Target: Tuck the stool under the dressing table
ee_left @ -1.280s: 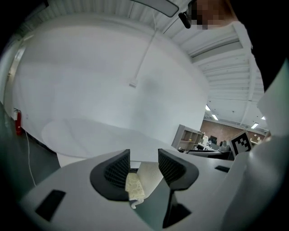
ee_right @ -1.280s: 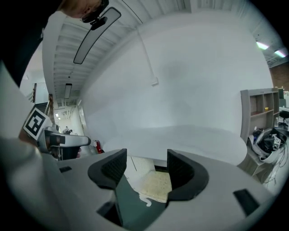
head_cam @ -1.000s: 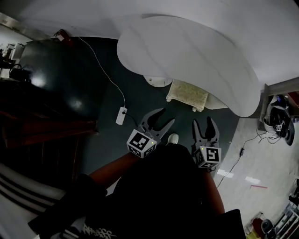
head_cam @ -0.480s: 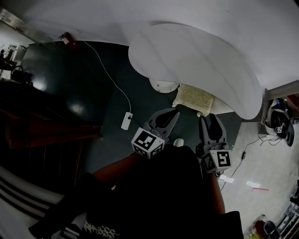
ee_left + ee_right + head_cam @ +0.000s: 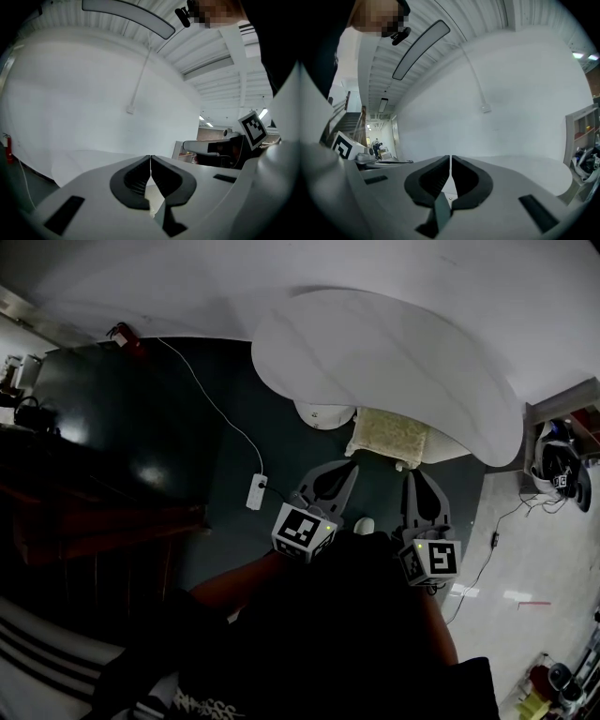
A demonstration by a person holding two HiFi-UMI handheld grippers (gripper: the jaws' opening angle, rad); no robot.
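Note:
The white oval dressing table [image 5: 394,362] fills the upper middle of the head view. The stool [image 5: 389,435], with a beige cushion and pale legs, stands at the table's near edge, its far side under the top. My left gripper [image 5: 347,470] is just left of the stool's near corner. My right gripper [image 5: 424,476] is just before its right end. Both have just closed and are shut, with nothing between the jaws. In the left gripper view the left gripper [image 5: 150,161] points over the table top [image 5: 79,161]. The right gripper [image 5: 450,161] faces the white wall.
A white power strip [image 5: 256,491] with its cable lies on the dark floor [image 5: 141,427] left of my hands. The table's round base [image 5: 323,414] stands left of the stool. My shoe [image 5: 364,525] shows between the grippers. Pale floor [image 5: 525,559] and gear [image 5: 553,474] lie right.
Both grippers stood open a second ago and are now shut on nothing. Both hands have risen and shifted a little nearer the stool.

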